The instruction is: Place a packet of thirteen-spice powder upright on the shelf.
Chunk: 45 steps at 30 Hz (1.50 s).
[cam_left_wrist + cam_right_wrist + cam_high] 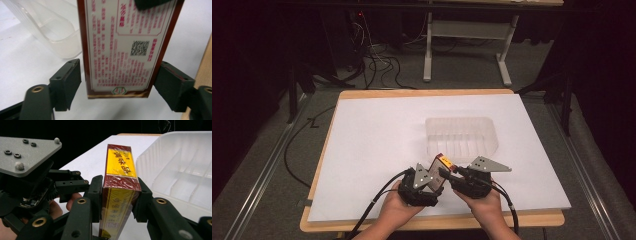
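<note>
A dark-red and yellow carton with printed text stands on edge over the white sheet near the table's front. My right gripper is shut on the carton, one pad pressed to each broad side. The left gripper stands open around the carton's lower end, with a thin gap showing beside its left pad. In the high view the left gripper and the right gripper meet at the carton. The left gripper's body and grey plate lie just left of it.
A clear ribbed plastic container sits open on the white sheet just beyond the grippers; its wall is right beside the carton. The table's wooden front edge runs under the hands. Cables trail off to the front.
</note>
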Motion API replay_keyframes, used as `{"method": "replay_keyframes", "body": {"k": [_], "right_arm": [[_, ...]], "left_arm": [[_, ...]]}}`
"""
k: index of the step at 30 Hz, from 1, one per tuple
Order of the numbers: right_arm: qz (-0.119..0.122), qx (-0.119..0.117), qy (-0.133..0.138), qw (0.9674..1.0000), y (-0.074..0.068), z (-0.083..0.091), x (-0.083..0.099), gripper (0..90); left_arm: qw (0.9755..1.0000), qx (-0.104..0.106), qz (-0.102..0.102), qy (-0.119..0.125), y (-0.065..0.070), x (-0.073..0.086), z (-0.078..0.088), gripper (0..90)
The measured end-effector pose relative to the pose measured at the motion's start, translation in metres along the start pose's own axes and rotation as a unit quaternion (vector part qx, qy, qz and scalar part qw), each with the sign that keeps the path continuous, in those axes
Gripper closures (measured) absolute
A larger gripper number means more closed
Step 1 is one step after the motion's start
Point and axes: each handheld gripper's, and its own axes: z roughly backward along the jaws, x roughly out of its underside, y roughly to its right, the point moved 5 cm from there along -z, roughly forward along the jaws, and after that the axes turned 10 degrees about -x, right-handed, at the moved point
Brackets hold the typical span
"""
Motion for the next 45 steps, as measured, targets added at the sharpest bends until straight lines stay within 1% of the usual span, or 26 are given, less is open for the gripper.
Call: {"method": "replay_keyframes", "body": {"k": [4, 8, 9, 13, 17, 19, 22, 23, 24, 25, 26, 27, 28, 29, 30, 34, 36, 38, 39, 41, 42, 43, 44, 45], "right_arm": [[0.001, 0.007, 0.006, 1.0, 0.003, 0.004, -0.002, 67.6], [0.001, 0.013, 0.011, 0.9999, 0.005, 0.008, -0.003, 67.7], [0.001, 0.018, 0.014, 0.9997, 0.008, 0.011, -0.004, 67.8], [0.003, 0.026, 0.02, 0.9995, 0.011, 0.016, -0.006, 67.9], [0.006, 0.037, 0.026, 0.999, 0.014, 0.022, -0.007, 67.9], [0.006, 0.042, 0.029, 0.9987, 0.016, 0.025, -0.007, 67.9], [0.005, 0.049, 0.031, 0.9983, 0.019, 0.031, -0.006, 68.0], [0.004, 0.05, 0.033, 0.9982, 0.02, 0.032, -0.006, 68.0], [0.006, 0.053, 0.034, 0.998, 0.021, 0.034, -0.006, 68.0], [0.007, 0.058, 0.036, 0.9977, 0.021, 0.037, -0.006, 68.0], [0.007, 0.061, 0.037, 0.9974, 0.022, 0.039, -0.006, 68.0], [0.007, 0.061, 0.037, 0.9974, 0.022, 0.039, -0.006, 68.0], [0.007, 0.066, 0.042, 0.9969, 0.024, 0.043, -0.006, 68.0], [0.005, 0.067, 0.045, 0.9968, 0.025, 0.045, -0.006, 68.0], [0.004, 0.07, 0.047, 0.9965, 0.026, 0.047, -0.007, 68.0], [0.006, 0.088, 0.055, 0.9946, 0.03, 0.056, -0.01, 68.1], [0.008, 0.096, 0.059, 0.9937, 0.032, 0.06, -0.012, 68.0], [0.007, 0.103, 0.062, 0.9927, 0.034, 0.064, -0.013, 68.0], [0.008, 0.106, 0.063, 0.9924, 0.035, 0.065, -0.013, 68.0], [0.007, 0.115, 0.062, 0.9914, 0.037, 0.069, -0.013, 68.0], [0.007, 0.115, 0.062, 0.9914, 0.037, 0.069, -0.013, 68.0], [0.008, 0.125, 0.066, 0.99, 0.04, 0.073, -0.014, 68.0], [0.007, 0.129, 0.067, 0.9894, 0.041, 0.075, -0.015, 68.0], [0.005, 0.134, 0.069, 0.9885, 0.042, 0.077, -0.015, 68.0]], "left_arm": [[1.0, 0.001, 0.003, 0.004, 0.0, -0.001, 0.0, 20.2], [1.0, 0.006, 0.001, 0.005, -0.001, 0.0, 0.001, 19.5], [0.9999, 0.009, 0.002, 0.007, -0.002, 0.001, 0.002, 19.5], [0.9999, 0.006, -0.002, 0.01, -0.005, 0.001, 0.005, 19.7], [0.9999, 0.001, -0.002, 0.013, -0.01, 0.002, 0.007, 20.0], [0.9998, -0.005, 0.002, 0.017, -0.017, 0.002, 0.01, 20.1], [0.9997, -0.008, 0.011, 0.022, -0.026, 0.001, 0.015, 20.3], [0.9997, -0.008, 0.011, 0.022, -0.026, 0.001, 0.015, 20.5], [0.9994, -0.014, 0.018, 0.028, -0.035, 0.0, 0.018, 20.6], [0.9993, -0.014, 0.019, 0.027, -0.038, 0.0, 0.019, 20.6], [0.9993, -0.014, 0.019, 0.027, -0.038, 0.0, 0.019, 20.6], [0.9992, -0.02, 0.02, 0.03, -0.044, 0.0, 0.021, 20.6], [0.999, -0.025, 0.022, 0.031, -0.049, 0.001, 0.023, 20.6], [0.9985, -0.035, 0.026, 0.031, -0.058, 0.003, 0.026, 20.6], [0.9984, -0.039, 0.029, 0.03, -0.064, 0.005, 0.028, 20.5], [0.9973, -0.055, 0.038, 0.029, -0.084, 0.013, 0.037, 20.6], [0.9967, -0.059, 0.047, 0.028, -0.093, 0.018, 0.042, 20.5], [0.9959, -0.06, 0.062, 0.027, -0.102, 0.024, 0.045, 20.3], [0.9949, -0.063, 0.073, 0.029, -0.107, 0.027, 0.047, 20.2], [0.9938, -0.07, 0.083, 0.024, -0.116, 0.034, 0.049, 20.2], [0.9938, -0.07, 0.083, 0.024, -0.116, 0.034, 0.049, 20.2], [0.9929, -0.091, 0.074, 0.019, -0.122, 0.04, 0.052, 20.2], [0.9929, -0.091, 0.074, 0.019, -0.122, 0.04, 0.052, 19.9], [0.992, -0.104, 0.069, 0.018, -0.125, 0.043, 0.053, 19.3]]}}
